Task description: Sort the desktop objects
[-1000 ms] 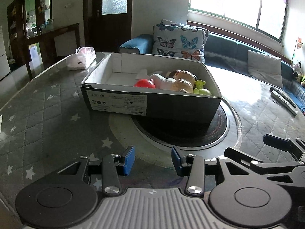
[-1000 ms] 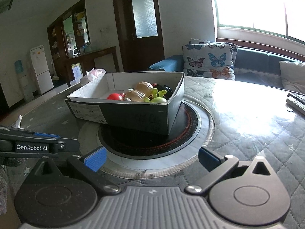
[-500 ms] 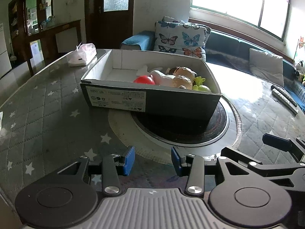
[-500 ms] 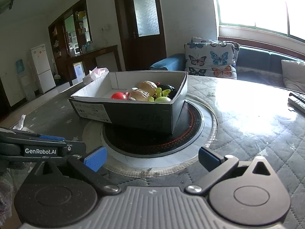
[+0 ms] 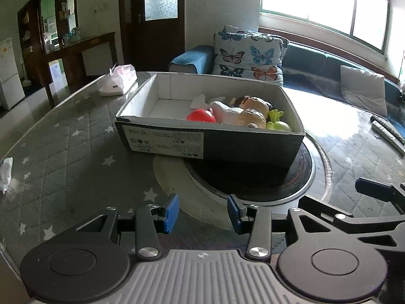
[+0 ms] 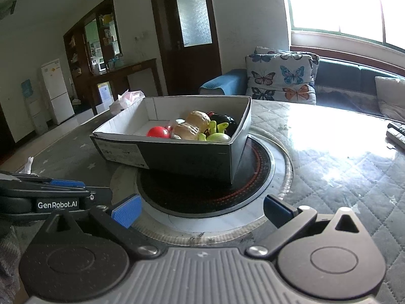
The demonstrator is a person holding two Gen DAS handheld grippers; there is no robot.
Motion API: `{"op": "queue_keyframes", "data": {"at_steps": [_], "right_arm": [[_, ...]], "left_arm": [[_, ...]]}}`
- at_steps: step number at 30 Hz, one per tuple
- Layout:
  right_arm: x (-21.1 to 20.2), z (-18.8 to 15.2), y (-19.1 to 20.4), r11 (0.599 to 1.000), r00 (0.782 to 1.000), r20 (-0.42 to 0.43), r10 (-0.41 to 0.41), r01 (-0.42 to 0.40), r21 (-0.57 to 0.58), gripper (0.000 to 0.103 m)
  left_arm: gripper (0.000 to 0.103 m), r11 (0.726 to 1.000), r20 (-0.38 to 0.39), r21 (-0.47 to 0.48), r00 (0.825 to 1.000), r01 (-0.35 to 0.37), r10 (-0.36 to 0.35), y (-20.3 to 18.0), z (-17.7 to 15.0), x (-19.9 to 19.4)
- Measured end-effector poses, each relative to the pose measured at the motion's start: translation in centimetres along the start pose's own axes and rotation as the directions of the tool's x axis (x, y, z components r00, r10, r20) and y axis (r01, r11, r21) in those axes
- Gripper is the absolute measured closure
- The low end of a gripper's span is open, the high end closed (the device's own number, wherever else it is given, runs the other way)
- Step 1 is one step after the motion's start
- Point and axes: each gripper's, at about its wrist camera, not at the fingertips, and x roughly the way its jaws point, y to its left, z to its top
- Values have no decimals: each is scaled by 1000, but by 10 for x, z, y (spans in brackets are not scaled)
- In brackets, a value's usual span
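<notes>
A dark cardboard box [image 5: 248, 144] with a white inside stands on the round black hob in the middle of the table; it also shows in the right wrist view [image 6: 187, 155]. In it lie a red ball [image 5: 201, 115], tan plush toys [image 5: 249, 111], green toys [image 5: 277, 121] and a black toy [image 6: 224, 121]. My left gripper [image 5: 202, 212] is open and empty, low over the table in front of the box. My right gripper [image 6: 201, 209] is open wide and empty, beside the left one.
A tissue pack [image 5: 117, 82] lies at the back left of the table. A crumpled white paper [image 5: 5, 172] lies at the left edge. Remote controls [image 5: 387, 131] lie at the right. A sofa with butterfly cushions [image 5: 249, 55] stands behind the table.
Both grippers have drawn back and risen a little from the box, which looks smaller and farther. Both stay open and empty.
</notes>
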Motion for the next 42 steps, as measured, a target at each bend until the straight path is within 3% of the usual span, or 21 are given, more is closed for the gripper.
{"op": "queue_keyframes", "data": {"at_steps": [42], "right_arm": [[60, 26, -10, 999, 995, -92, -28, 31, 30, 0]], "left_arm": [[59, 999, -58, 47, 998, -13, 16, 0, 30, 59]]}}
